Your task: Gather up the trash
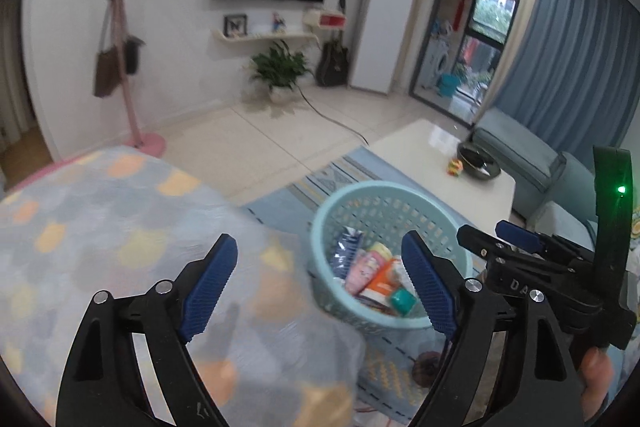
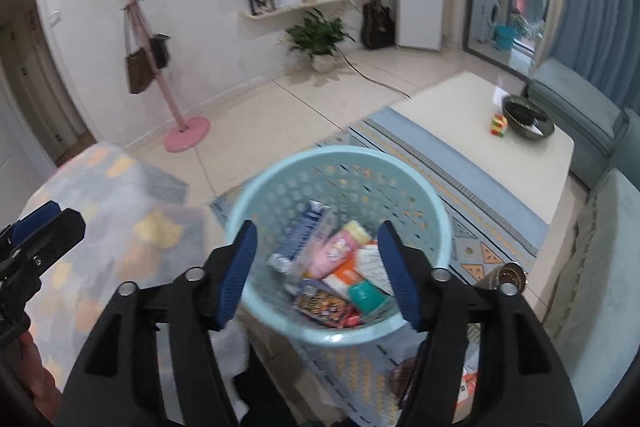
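Risk: wrappers sit heaped in the basket point(image 2: 340, 171); a knock from either tool could tip it and spill them.
Basket: pale blue, on the rug, holding trash packets point(image 2: 336, 267), at 12 o'clock from the right tool point(image 2: 316, 267).
Left tool point(image 1: 324, 283): spread, empty.
Right tool: spread, empty.
Counter point(image 2: 460, 115): toy and dark bowl, 2 o'clock.
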